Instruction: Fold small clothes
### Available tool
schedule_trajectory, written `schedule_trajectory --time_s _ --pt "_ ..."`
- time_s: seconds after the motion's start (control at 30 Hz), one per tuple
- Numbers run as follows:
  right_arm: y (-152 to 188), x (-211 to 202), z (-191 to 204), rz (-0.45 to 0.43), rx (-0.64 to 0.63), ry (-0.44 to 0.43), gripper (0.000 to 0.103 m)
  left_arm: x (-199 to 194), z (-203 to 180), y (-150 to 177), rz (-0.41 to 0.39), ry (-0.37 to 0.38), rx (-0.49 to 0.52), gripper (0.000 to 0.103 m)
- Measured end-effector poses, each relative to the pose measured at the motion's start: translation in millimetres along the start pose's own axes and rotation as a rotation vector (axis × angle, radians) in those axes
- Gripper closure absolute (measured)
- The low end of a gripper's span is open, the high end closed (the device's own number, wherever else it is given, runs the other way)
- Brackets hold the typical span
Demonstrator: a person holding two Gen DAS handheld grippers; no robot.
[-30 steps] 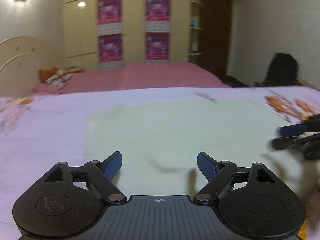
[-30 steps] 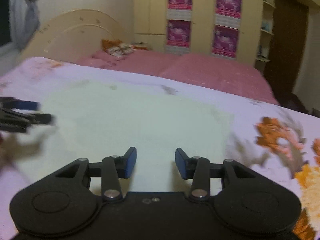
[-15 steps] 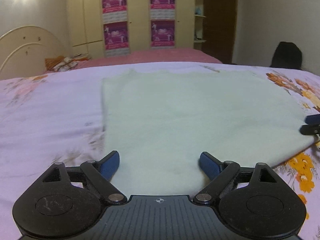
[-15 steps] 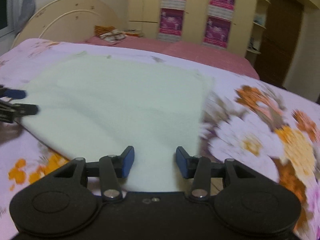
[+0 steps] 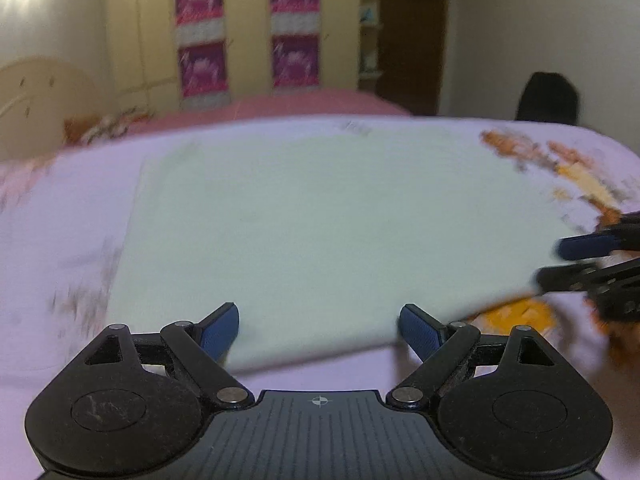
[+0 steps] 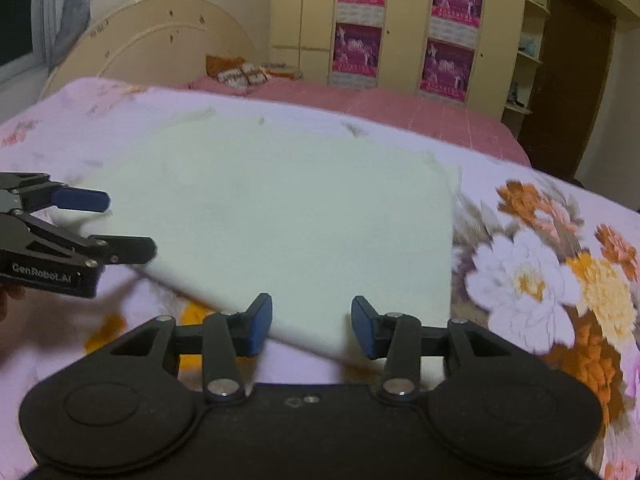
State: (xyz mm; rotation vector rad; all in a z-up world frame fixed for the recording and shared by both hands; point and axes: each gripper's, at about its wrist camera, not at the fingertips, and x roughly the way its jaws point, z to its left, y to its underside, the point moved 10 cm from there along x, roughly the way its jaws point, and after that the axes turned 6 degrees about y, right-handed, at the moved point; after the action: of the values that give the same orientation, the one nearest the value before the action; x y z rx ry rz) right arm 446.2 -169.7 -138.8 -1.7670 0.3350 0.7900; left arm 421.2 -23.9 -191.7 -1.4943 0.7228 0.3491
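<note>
A pale green-white cloth [image 5: 328, 224] lies spread flat on the floral bedspread [image 6: 536, 280]. In the left wrist view my left gripper [image 5: 318, 322] is open wide, low over the cloth's near edge, which runs between its blue pads without touching them. My right gripper [image 6: 312, 316] stands open more narrowly over the cloth's near right corner, its pads also clear of the fabric. The right gripper [image 5: 560, 264] shows at the right edge of the left wrist view. The left gripper [image 6: 116, 224] shows at the left of the right wrist view, by the cloth's near left edge [image 6: 168, 276].
Beyond the bedspread lies a pink bed [image 6: 380, 108] with a cream headboard [image 6: 152, 56] and a pillow [image 6: 240, 74]. A wardrobe with magenta posters [image 6: 404, 20] and a dark door [image 6: 568, 92] line the far wall. A black chair [image 5: 548, 98] stands at the right.
Both grippers have drawn back from over the middle of the cloth to its near edge and sunk slightly. The cloth has not moved.
</note>
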Motion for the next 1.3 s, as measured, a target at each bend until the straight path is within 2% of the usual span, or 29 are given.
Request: schedule_trajectory --time_s 0.07,0.13,0.27,0.43,0.47,0.5,0.57,0.63,0.73,0.8,0.87,0.9,0.97,1.1,1.27,1.3 --pt "10.6 3.7 -12.0 0.024 0.016 0.028 0.059 -5.4 10.4 4.5 -0.01 0.008 -0.027 0.016" --pt "14.3 1.5 -19.5 0.024 0.047 0.021 0.059 -7.2 13.3 8.3 -0.004 0.002 -0.011 0.016" --pt "11.9 -1.1 -18.4 0.029 0.047 0.033 0.06 -7.8 12.0 9.1 0.005 -0.003 -0.006 0.016" --pt "-3.1 -17.2 -17.8 -0.048 0.103 0.022 0.061 -9.2 14.4 11.3 0.009 -0.001 0.001 0.016" --pt "-0.4 -11.8 -19.9 -0.025 0.109 0.032 0.063 -9.5 14.6 11.2 0.011 -0.003 0.003 0.016" --pt "8.0 -0.6 -23.1 0.038 0.113 0.051 0.066 -11.4 14.9 10.6 0.016 -0.009 -0.002 0.016" --pt "11.9 3.7 -25.6 0.051 0.128 0.049 0.066 -24.2 17.0 7.5 -0.004 -0.009 -0.029 0.016" --pt "7.1 -3.2 -25.2 0.055 0.15 0.033 0.085 -40.6 20.3 5.8 -0.046 0.02 -0.095 0.016" --pt "0.4 -15.3 -23.9 0.02 0.171 0.007 0.09 -56.4 35.1 15.7 -0.064 0.044 -0.281 0.016" --pt "-2.3 -18.6 -22.3 0.01 0.183 -0.007 0.091 -57.4 49.3 25.5 -0.067 0.059 -0.453 0.017" --pt "-4.6 -19.2 -20.3 0.008 0.199 -0.017 0.091 -49.5 65.5 38.9 -0.066 0.079 -0.665 0.025" --pt "-6.5 -20.0 -17.9 0.006 0.207 -0.022 0.091 -49.0 73.3 39.5 -0.106 0.083 -0.741 0.025" --pt "-9.5 -19.0 -13.8 0.003 0.217 -0.03 0.091 -43.3 82.4 38.2 -0.136 0.094 -0.847 0.025" --pt "-19.8 -12.9 -9.4 -0.004 0.263 -0.065 0.091 -26.9 97.5 32.1 -0.222 0.104 -0.976 0.025" --pt "-41.9 11.0 -8.7 -0.012 0.366 -0.133 0.1 -6.1 97.5 21.0 -0.29 0.073 -1.003 0.025" --pt "-47.4 17.9 -5.8 -0.011 0.376 -0.144 0.101 -2.6 98.2 17.0 -0.299 0.068 -1.013 0.03"
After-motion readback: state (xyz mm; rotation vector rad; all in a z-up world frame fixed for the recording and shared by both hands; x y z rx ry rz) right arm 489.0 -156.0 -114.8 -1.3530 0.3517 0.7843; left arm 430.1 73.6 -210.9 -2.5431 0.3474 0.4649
